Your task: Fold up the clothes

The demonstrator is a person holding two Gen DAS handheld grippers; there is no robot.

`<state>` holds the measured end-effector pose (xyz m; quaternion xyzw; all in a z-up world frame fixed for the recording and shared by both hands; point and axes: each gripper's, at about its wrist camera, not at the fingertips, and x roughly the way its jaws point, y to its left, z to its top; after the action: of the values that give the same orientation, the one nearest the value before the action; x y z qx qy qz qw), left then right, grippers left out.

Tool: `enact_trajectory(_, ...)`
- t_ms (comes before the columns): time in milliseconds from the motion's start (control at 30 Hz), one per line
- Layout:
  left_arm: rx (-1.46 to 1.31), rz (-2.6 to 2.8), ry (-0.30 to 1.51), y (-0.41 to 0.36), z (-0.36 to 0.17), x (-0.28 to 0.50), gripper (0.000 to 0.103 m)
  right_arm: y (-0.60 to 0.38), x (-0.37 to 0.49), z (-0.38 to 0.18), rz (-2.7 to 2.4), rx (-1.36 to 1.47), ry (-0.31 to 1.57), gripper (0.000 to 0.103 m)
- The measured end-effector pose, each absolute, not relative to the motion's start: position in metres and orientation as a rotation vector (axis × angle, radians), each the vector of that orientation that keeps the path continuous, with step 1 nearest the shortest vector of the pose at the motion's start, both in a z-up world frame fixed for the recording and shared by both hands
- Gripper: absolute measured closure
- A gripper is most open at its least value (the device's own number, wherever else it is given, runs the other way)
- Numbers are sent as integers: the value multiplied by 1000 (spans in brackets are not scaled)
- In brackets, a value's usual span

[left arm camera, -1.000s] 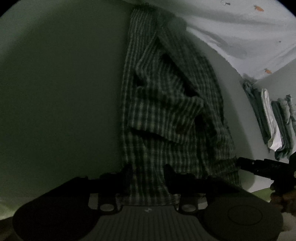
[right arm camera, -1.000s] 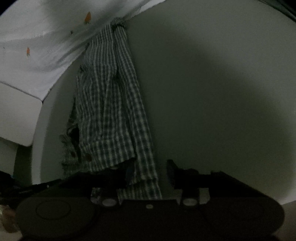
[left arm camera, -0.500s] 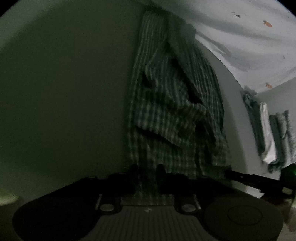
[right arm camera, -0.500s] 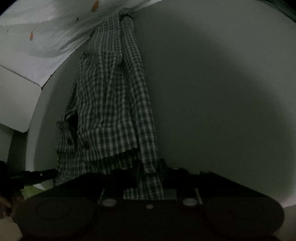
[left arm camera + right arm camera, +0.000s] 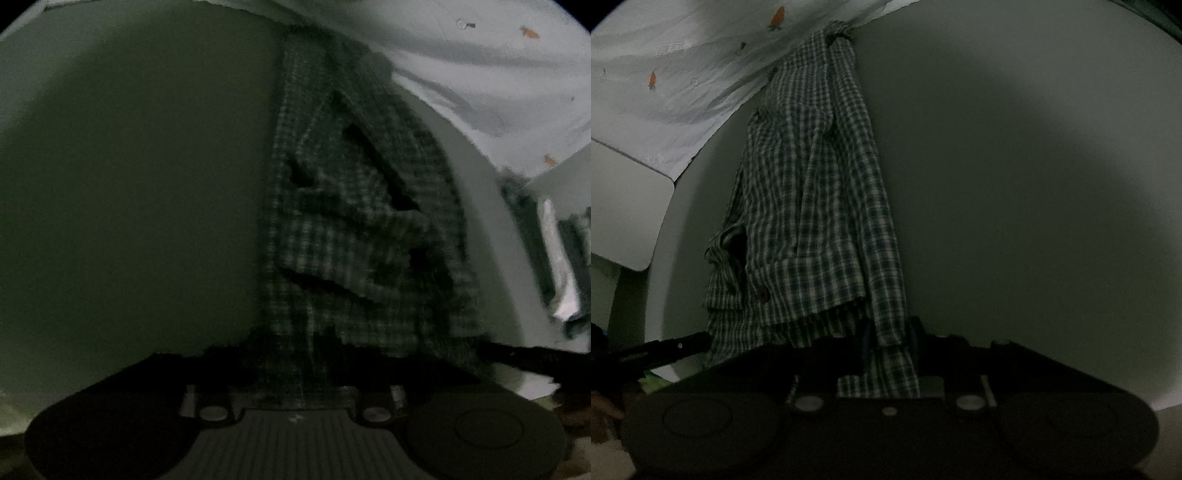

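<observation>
Both tools' jaws newly closed on plaid shirt (image 5: pixel 820 206) hem (table dim).

Tons of bare table (image 5: pixel 1015 184) off the checked shirt (image 5: pixel 820 206)'s long side in the right wrist view, and the same in the left wrist view, so both outer flanks are wide open. The far edge is blocked by the carrot-print sheet (image 5: pixel 676 74). A stack of folded clothes (image 5: pixel 554 258) crowds one side.
</observation>
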<state>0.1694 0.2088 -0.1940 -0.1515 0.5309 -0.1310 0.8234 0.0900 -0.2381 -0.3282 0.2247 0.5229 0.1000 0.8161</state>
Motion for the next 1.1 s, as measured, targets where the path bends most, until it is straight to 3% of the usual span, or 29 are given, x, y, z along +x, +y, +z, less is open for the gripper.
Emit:
enact_trajectory(33, -324, -260, 1132, 213, -194, 169, 99, -237, 91, -328, 216, 465, 1118, 83)
enact_trajectory(67, -353, -245, 1137, 218, -196, 170, 101, -236, 92, -327, 219, 452, 1120, 84)
enact_trajectory(400, -485, -284, 1192, 227, -201, 165, 96, -237, 89, -327, 226, 460, 1141, 83)
enact_trajectory(500, -571, -286, 1200, 233, -208, 168, 103, -238, 96, -327, 212, 461, 1181, 98)
enact_trajectory(633, -726, -294, 1208, 243, -210, 169, 103, -260, 91, -328, 265, 734, 1146, 100)
enact_trajectory(800, -1086, -306, 1045, 266, -193, 162, 103, -291, 70, -319, 340, 1195, 887, 100)
enact_trajectory(1100, -1325, -385, 857, 264, -166, 204, 103, -293, 100, -312, 373, 1446, 726, 100)
